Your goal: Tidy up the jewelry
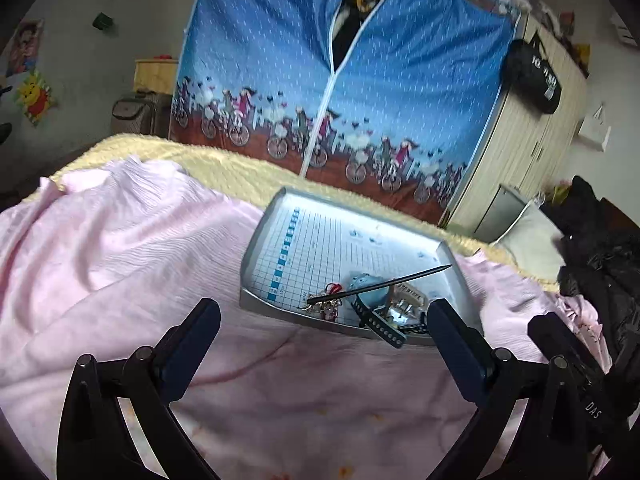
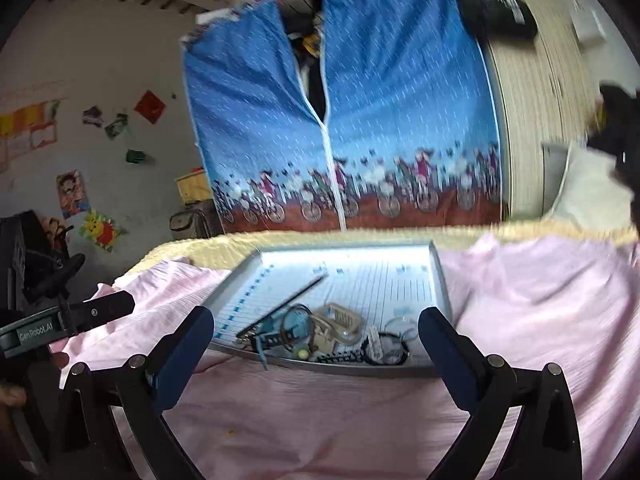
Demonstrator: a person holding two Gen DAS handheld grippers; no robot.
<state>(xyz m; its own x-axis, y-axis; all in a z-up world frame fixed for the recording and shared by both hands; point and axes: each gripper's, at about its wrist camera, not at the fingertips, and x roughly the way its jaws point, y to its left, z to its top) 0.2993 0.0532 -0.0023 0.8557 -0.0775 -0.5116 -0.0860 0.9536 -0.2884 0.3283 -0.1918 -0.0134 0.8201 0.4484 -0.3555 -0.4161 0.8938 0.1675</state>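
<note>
Both the left gripper (image 1: pixel 324 320) and the right gripper (image 2: pixel 316 328) are spread wide and hold nothing, poised over the pink bedsheet (image 1: pixel 120 240). The jumbled jewelry pile (image 2: pixel 328 336) lies at the near edge of the shallow grey rectangular tray (image 1: pixel 256 240) with a long thin black stick (image 1: pixel 380 282) across it.

The left gripper (image 1: pixel 324 322) hangs above a pink sheet (image 1: pixel 120 248) with its jaws spread wide and nothing between them; just ahead lies a silver tray (image 1: pixel 256 248) lined with gridded paper. At the tray's near edge sits a jewelry pile (image 1: pixel 372 304); a thin dark stick (image 1: pixel 380 283) lies across it.
</note>
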